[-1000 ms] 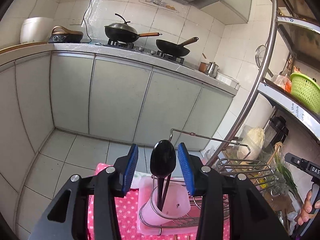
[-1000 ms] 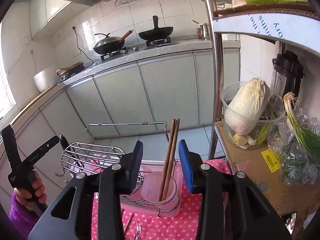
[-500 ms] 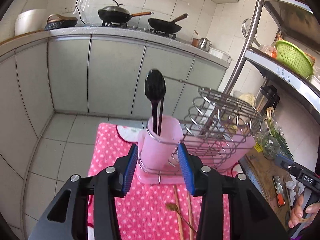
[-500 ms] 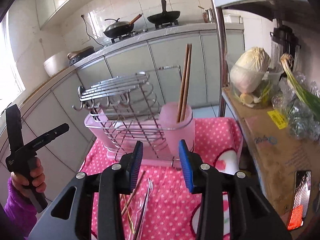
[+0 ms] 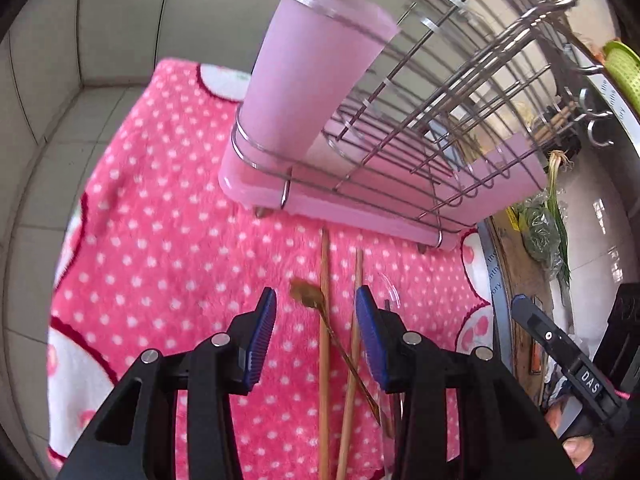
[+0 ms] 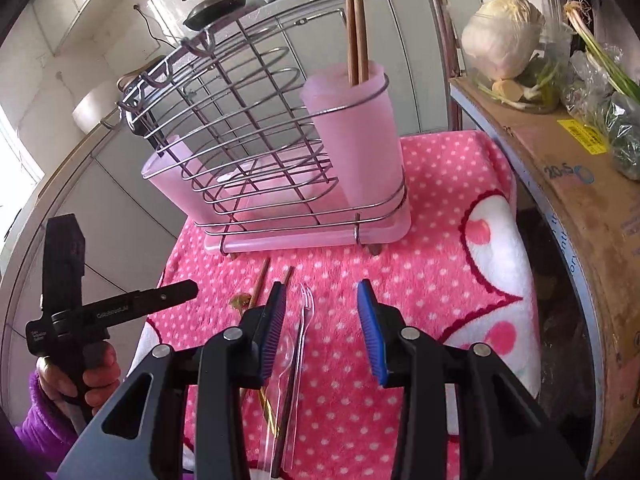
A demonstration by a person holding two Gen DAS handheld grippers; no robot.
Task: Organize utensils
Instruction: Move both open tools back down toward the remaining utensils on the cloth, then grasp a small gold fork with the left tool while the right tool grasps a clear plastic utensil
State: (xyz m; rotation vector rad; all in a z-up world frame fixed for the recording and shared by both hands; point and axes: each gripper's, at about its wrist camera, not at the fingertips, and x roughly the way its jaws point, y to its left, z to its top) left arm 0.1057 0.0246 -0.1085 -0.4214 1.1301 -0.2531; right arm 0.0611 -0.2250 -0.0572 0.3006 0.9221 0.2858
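Observation:
A wire dish rack [image 5: 420,92] on a pink tray, with a pink utensil cup [image 5: 308,64] at its end, stands on a pink dotted cloth [image 5: 168,248]. In the right wrist view a second pink cup [image 6: 356,136] of the rack [image 6: 240,120] holds two wooden chopsticks [image 6: 355,20]. Loose wooden chopsticks [image 5: 324,320], a small gold spoon [image 5: 308,294] and a clear plastic fork [image 6: 305,320] lie on the cloth in front of the rack. My left gripper [image 5: 316,336] is open low over the chopsticks and spoon. My right gripper [image 6: 322,332] is open over the fork.
A cardboard box [image 6: 568,184] with a cabbage [image 6: 502,36] and bagged greens [image 6: 612,120] borders the cloth on the right. Grey kitchen cabinets [image 5: 120,20] and tiled floor lie beyond the cloth's far edge. Woks [image 6: 214,4] sit on the distant stove.
Both grippers have dropped from above the rack to low over the cloth in front of it, both still open. The loose utensils have come into view between the fingers.

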